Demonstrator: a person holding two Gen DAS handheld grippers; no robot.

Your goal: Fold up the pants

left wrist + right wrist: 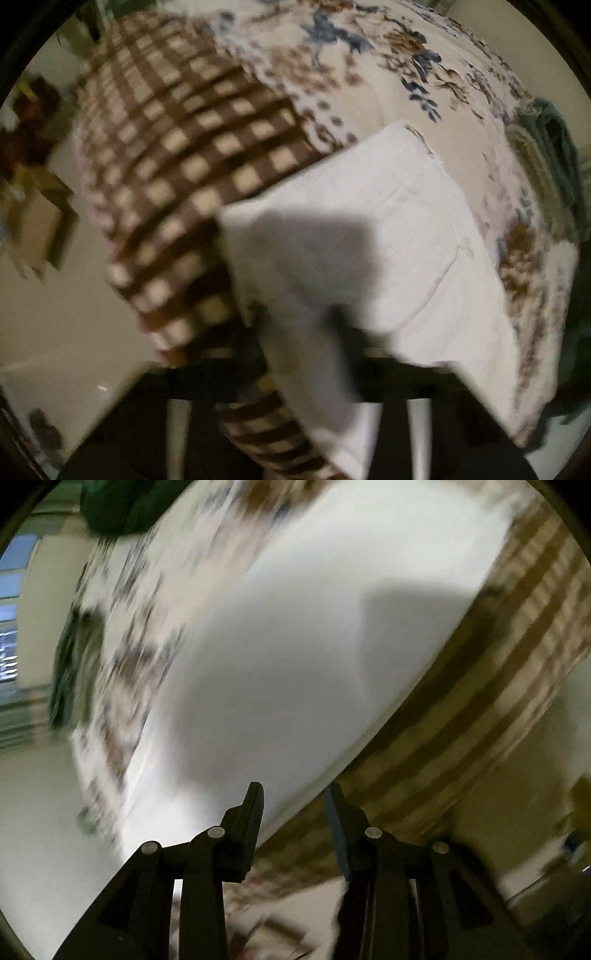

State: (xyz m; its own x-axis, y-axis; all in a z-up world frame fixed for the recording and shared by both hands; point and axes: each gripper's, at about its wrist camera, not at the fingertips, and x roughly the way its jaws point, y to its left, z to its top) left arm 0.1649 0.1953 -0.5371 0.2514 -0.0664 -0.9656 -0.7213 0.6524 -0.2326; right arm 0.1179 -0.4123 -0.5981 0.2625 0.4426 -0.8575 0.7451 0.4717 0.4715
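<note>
The white pants lie flat on the bed, partly over a checked blanket; they look already folded at least once. A further fold seems next, which calls for catching an edge. The right hand-held gripper hovers at the pants' near edge, jaws apart, holding nothing. The left hand-held gripper is blurred; white cloth drapes over it, grip unclear.

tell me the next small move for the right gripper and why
Probably ease the right gripper forward and close on the near edge of the white pants. Its jaws stand open with nothing between them, and that edge runs right past the fingertips, over the checked blanket. Both views are motion-blurred, so the left gripper's state cannot be told.
</note>
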